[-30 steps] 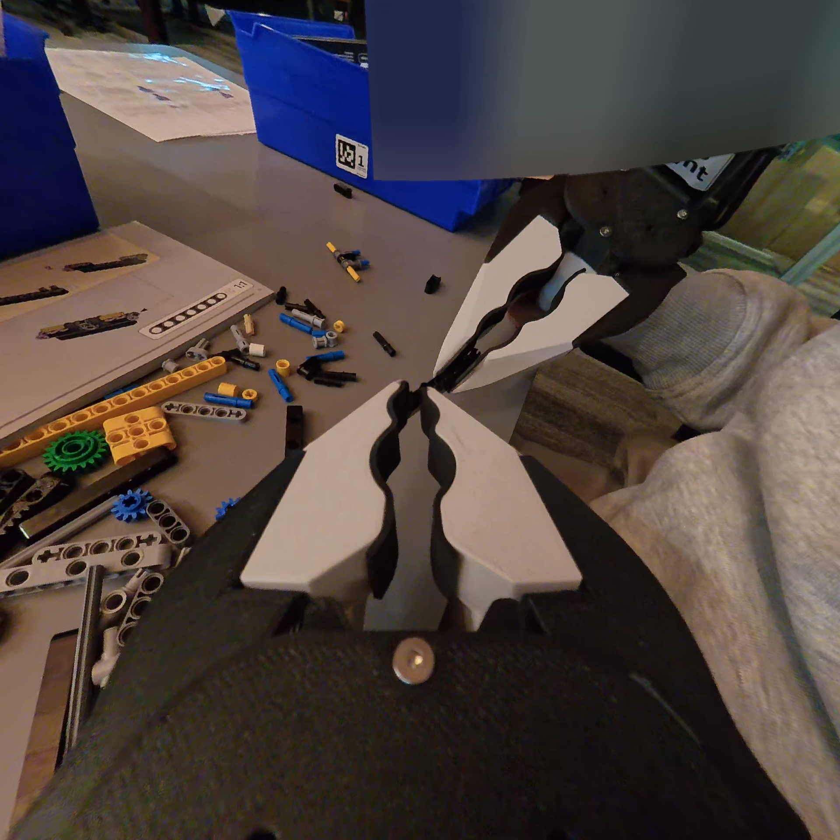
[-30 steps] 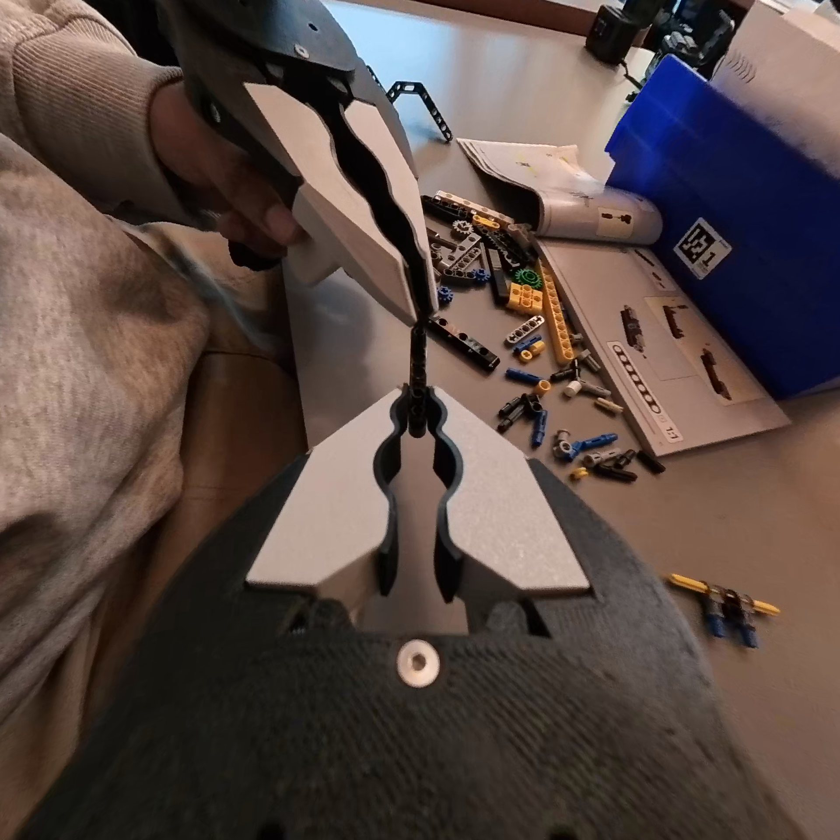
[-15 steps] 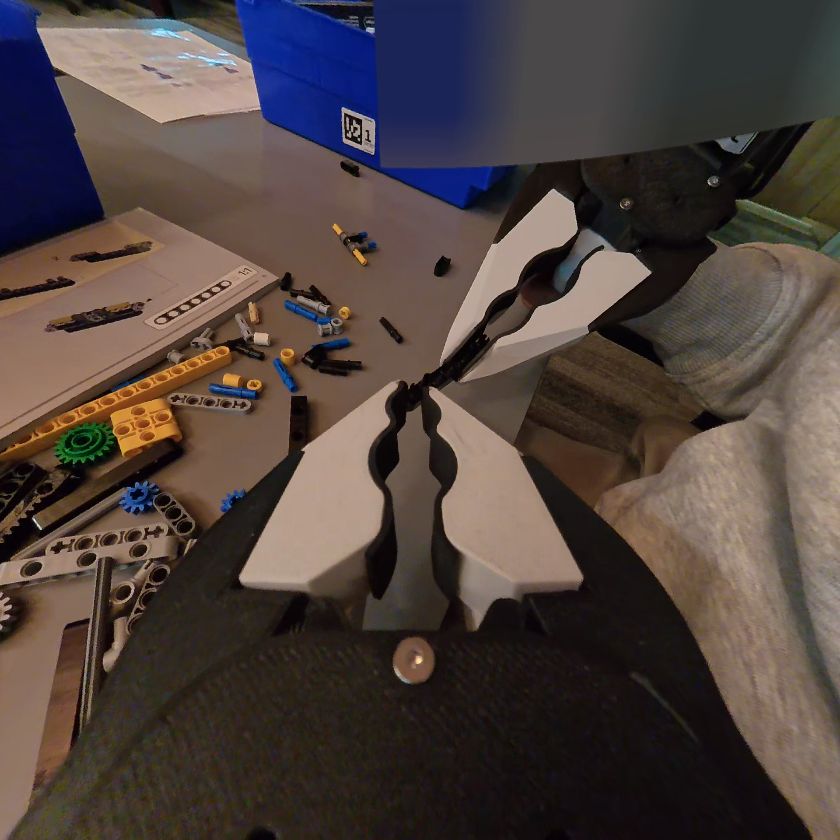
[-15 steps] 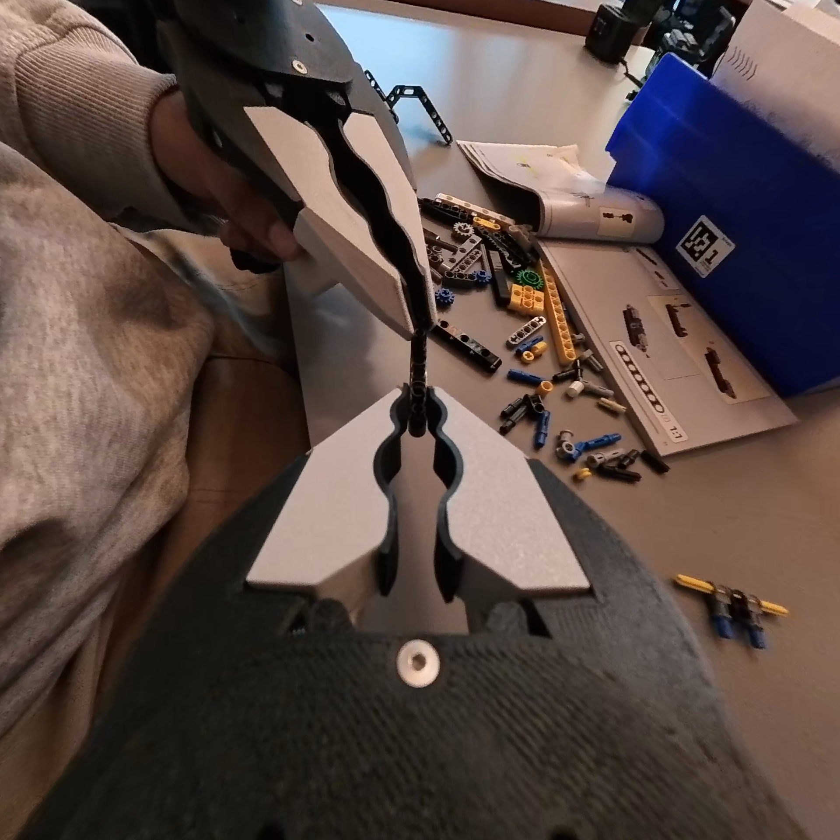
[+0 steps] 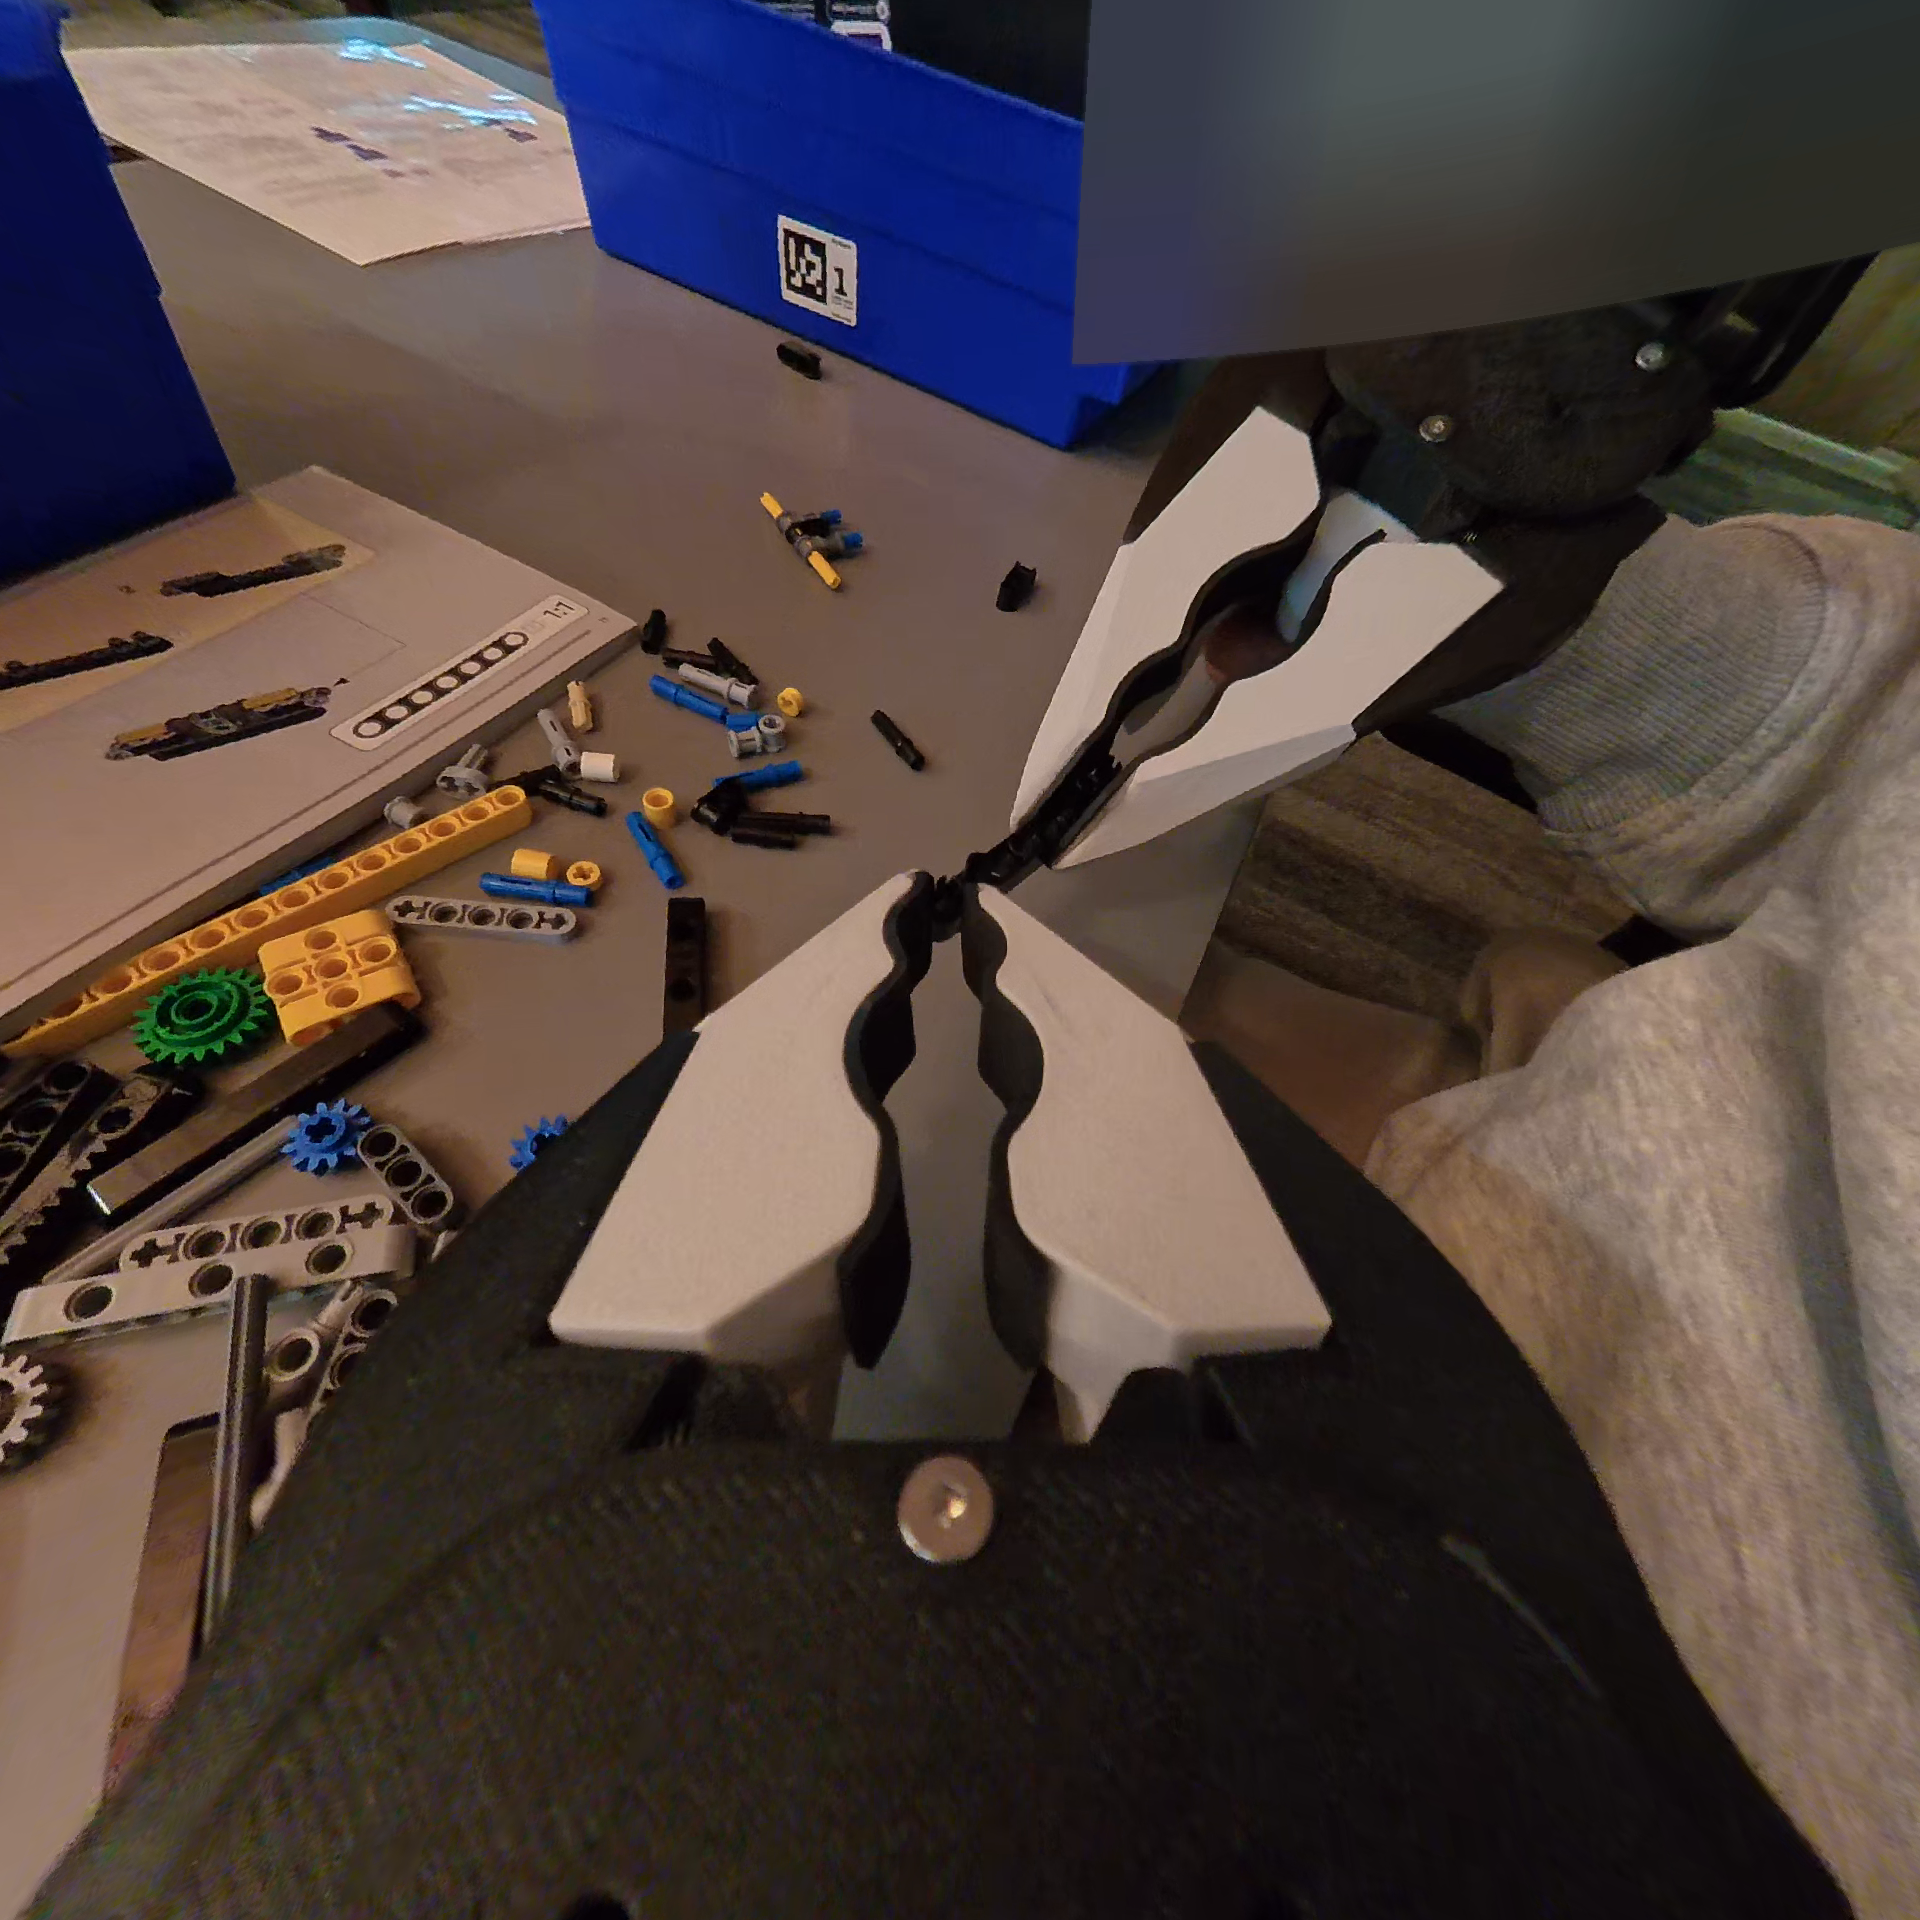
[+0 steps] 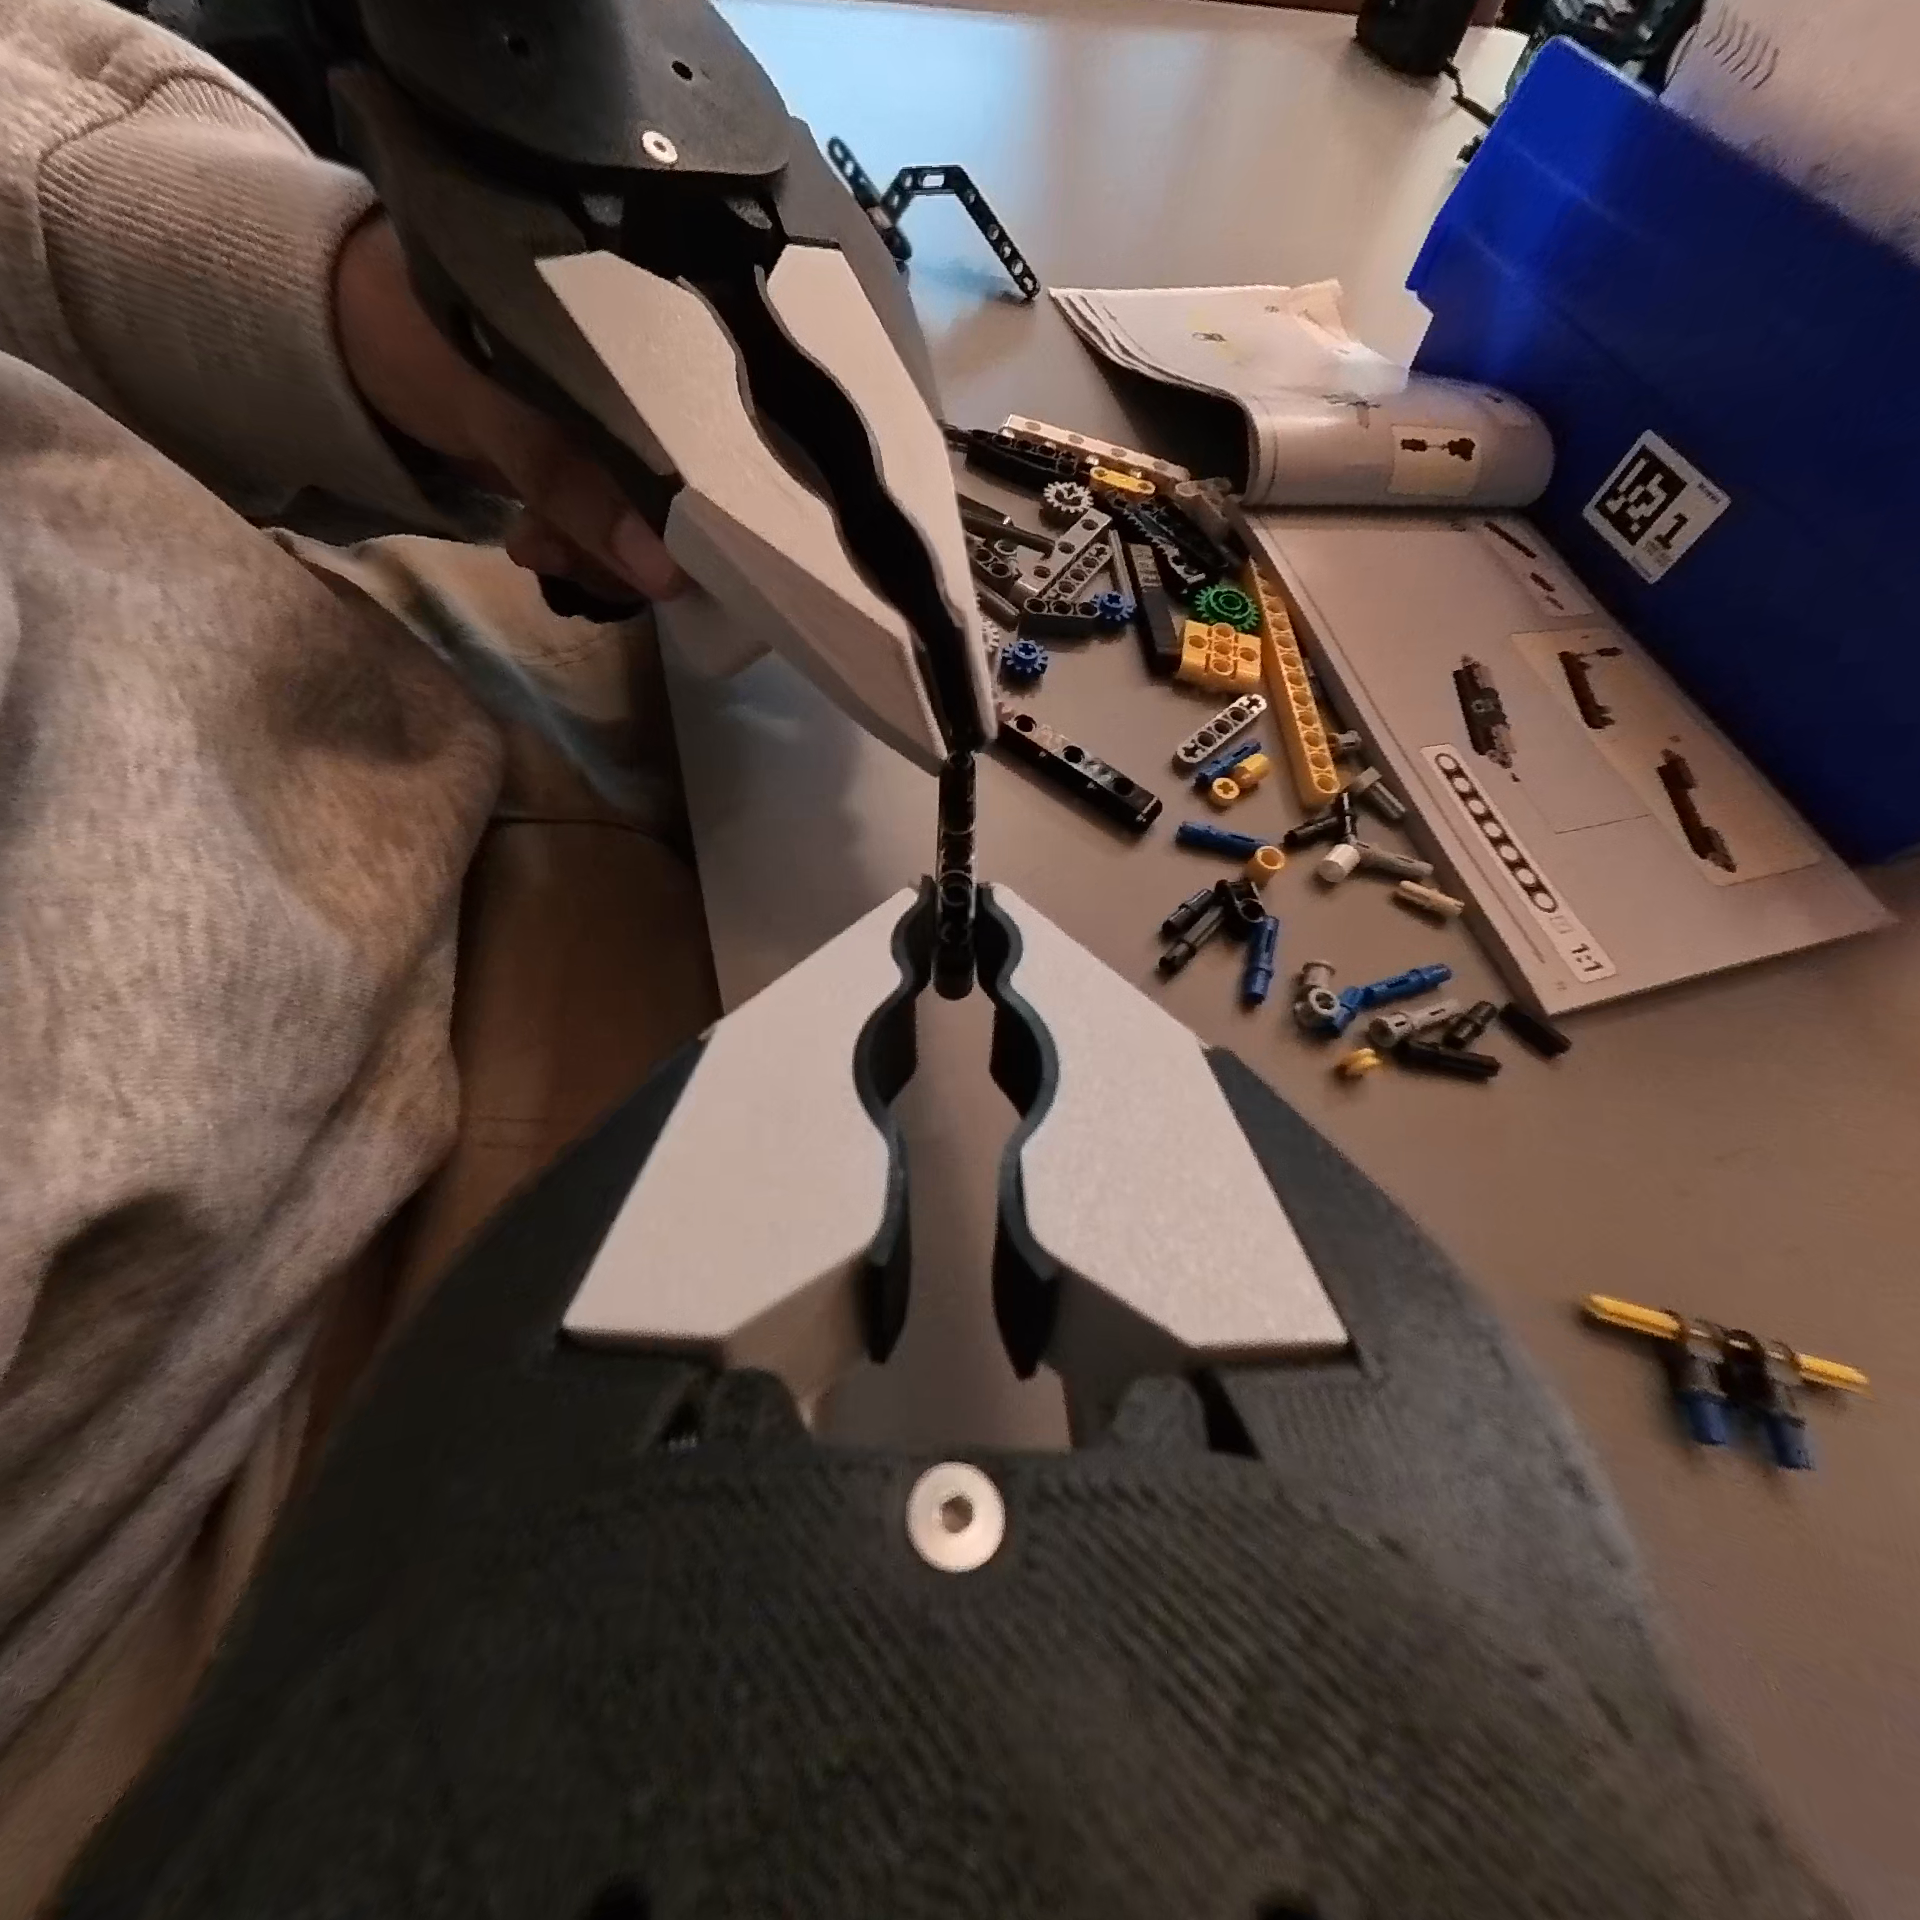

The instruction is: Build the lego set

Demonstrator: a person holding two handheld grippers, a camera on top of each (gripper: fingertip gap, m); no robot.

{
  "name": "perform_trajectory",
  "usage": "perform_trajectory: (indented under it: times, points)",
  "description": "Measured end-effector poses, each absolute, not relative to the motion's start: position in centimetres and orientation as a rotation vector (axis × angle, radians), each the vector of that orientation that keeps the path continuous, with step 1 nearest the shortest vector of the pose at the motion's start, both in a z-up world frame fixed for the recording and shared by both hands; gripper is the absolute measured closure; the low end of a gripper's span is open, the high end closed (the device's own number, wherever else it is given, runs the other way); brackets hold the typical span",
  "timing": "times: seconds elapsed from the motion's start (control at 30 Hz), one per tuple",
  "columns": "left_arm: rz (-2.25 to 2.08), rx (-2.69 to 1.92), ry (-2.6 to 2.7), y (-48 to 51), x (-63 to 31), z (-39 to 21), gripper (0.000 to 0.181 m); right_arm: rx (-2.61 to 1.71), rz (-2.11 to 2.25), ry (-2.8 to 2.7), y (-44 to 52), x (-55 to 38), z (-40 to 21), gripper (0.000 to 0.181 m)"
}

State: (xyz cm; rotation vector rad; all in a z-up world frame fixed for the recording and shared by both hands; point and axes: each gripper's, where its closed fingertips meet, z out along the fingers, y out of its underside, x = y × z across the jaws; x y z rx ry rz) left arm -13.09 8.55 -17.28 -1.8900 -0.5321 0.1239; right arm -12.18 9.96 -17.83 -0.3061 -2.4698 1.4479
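- While both grippers hang off the near edge of the grey table [image 5: 582,416], above the person's lap, anything let go would likely land on the grey sweatshirt [image 5: 1662,1247] or fall out of sight, not back among the parts.
- Beyond the fingertips, well apart, lies the loose pile: yellow beam [image 5: 281,914], green gear [image 5: 197,1013], blue pins, and the open instruction booklet [image 6: 1621,769]. These are in no danger now.
- Right gripper [image 6: 954,914] is clamped on one end of a thin black beam [image 6: 956,821]; the grip sits only at the very tips, so a twist could lever the piece out.
- Left gripper [image 5: 940,904] pinches the beam's other end, or a small black part there; I cannot tell which. If the two pull off-axis, the piece may pop free or jam crooked.
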Motion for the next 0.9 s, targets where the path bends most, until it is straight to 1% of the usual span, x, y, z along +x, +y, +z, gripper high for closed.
perform_trajectory:
  times: [0.43, 0.9]
  points:
    - [-0.1, -1.77, -0.558, 8.7, -12.3, -15.6, 0.179, -0.434, 1.699, -2.497, 10.2, -11.2, -16.1, 0.176]
    - [-0.195, -1.784, -0.446, 8.4, -10.5, -15.2, 0.179, -0.379, 1.812, -2.547, 10.1, -9.7, -15.8, 0.176]
